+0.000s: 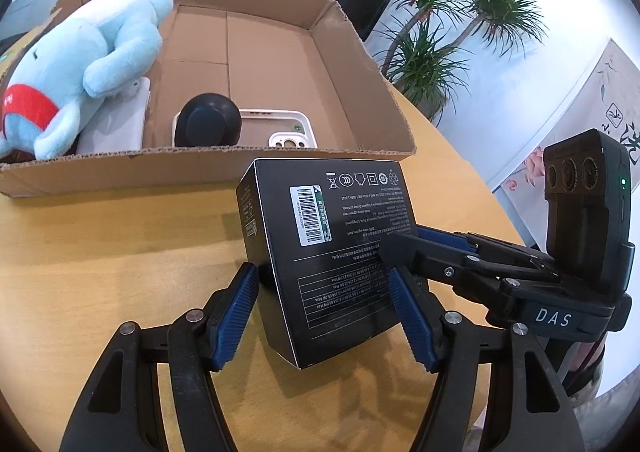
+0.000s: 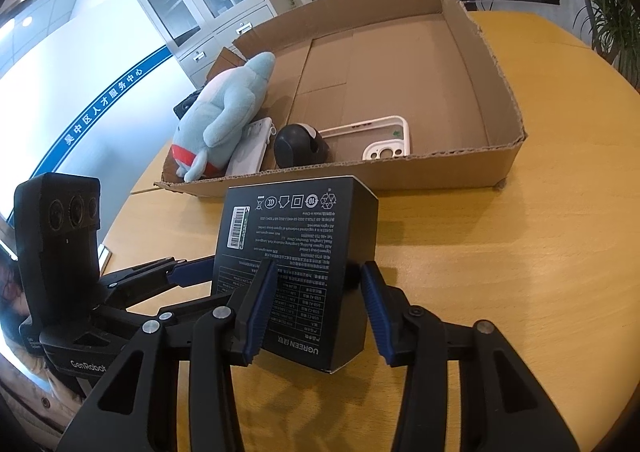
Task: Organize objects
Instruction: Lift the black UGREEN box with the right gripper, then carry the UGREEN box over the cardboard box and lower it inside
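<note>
**Black charger box held between both grippers, short of the carton**

The step in hand looks like the carry: a black UGREEN product box point(image 1: 324, 252) is up off the round wooden table point(image 1: 100, 252), tilted, just in front of the near wall of the open cardboard carton point(image 1: 360, 64).

The left gripper point(image 1: 324, 316) has a blue pad point(image 1: 234, 316) on each side of the box's lower part; the right-hand pad lies against the box, while the left-hand one looks slightly clear, so I cannot tell whether this grip is truly clamped. In the right wrist view the right gripper point(image 2: 316, 312) straddles the box too: one pad point(image 2: 256, 312) lies over its printed face and the other stands a little off the far edge, so whether it is pressing also cannot be told. Since the box hangs in the air, at least one pair must be bearing it.

Already in the carton, along its near-left part, lie a light blue plush toy point(image 1: 88, 68), a white flat case point(image 1: 120, 120) under it, a black rounded gadget point(image 1: 208, 120) and a white phone case point(image 1: 288, 128). The far and right floor of the carton is bare.

The next move probably calls for lifting the box over the near wall, carrying it forward to the bare floor, levelling it, and only then letting go, with both grippers moving together so the box does not twist or slip.
</note>
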